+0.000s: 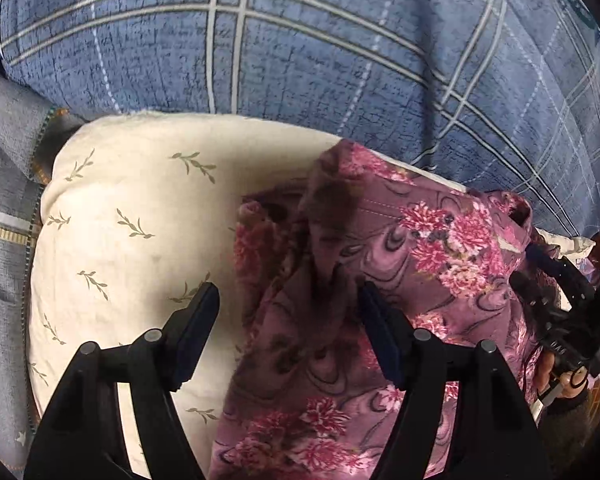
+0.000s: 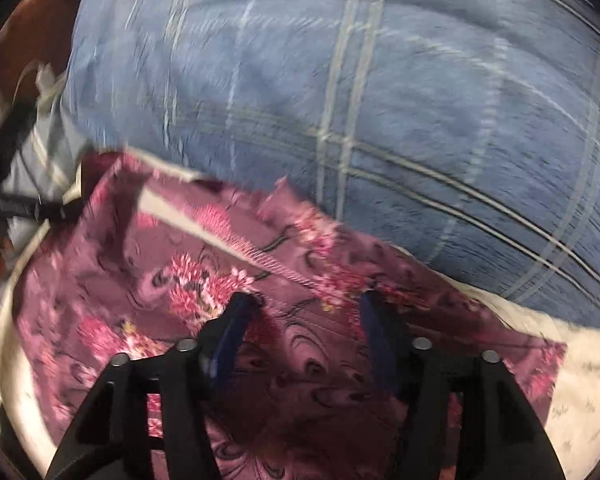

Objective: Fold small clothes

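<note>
Across the lower frame, a purple floral garment (image 1: 380, 280) lies on a cream leaf-print pillow (image 1: 132, 216) against blue plaid bedding (image 1: 300, 48); the left gripper (image 1: 288, 304) and right gripper (image 2: 304, 304) gape, holding nothing.

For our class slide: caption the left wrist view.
Open left gripper above a floral garment on a cream pillow.
</note>
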Motion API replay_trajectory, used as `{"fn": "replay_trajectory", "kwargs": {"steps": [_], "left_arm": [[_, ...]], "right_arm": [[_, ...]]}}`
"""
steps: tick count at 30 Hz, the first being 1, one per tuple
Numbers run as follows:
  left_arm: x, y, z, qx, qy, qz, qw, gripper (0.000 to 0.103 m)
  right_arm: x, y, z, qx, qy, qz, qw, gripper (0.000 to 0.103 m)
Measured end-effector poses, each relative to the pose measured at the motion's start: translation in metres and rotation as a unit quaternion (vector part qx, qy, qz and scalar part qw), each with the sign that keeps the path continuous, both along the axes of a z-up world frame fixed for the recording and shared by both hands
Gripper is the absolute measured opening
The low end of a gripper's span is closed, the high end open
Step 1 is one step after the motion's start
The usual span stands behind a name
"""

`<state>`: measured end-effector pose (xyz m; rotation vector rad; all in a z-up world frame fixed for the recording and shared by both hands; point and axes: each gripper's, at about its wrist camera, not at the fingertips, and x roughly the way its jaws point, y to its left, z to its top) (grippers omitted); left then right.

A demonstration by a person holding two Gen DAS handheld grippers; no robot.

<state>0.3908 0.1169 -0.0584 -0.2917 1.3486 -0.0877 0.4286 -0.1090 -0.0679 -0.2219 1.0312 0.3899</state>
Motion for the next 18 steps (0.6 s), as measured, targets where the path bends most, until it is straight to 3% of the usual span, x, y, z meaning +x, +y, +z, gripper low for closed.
{"fn": "replay_trajectory", "kwargs": {"steps": [2,3,4,6,13,18], "left_arm": [[-0.002,0.006,-0.008,-0.007,0.005,0.006,0.9999,0.071],[-0.002,0.009,-0.010,-0.010,0.005,0.010,0.9999,0.071],[-0.003,0.011,-0.012,-0.012,0.006,0.014,0.9998,0.071],[-0.001,0.003,-0.016,-0.013,0.004,0.018,0.9998,0.071],[-0.008,0.007,-0.004,-0.008,-0.017,0.016,0.9997,0.071],[0.001,0.009,-0.017,0.039,-0.011,0.024,0.9989,0.071]], "right_arm": [[0.003,0.006,-0.005,-0.013,-0.001,0.012,1.000,0.052],[0.002,0.006,-0.007,-0.018,-0.001,0.014,1.000,0.030],[0.004,0.011,-0.010,-0.026,-0.001,0.017,1.000,0.013],[0.002,0.011,-0.012,-0.042,-0.016,0.020,0.999,0.004],[-0.003,-0.016,0.020,-0.040,-0.069,-0.029,0.996,0.003],[0.017,-0.033,0.002,-0.030,-0.043,-0.072,0.996,0.003]]}}
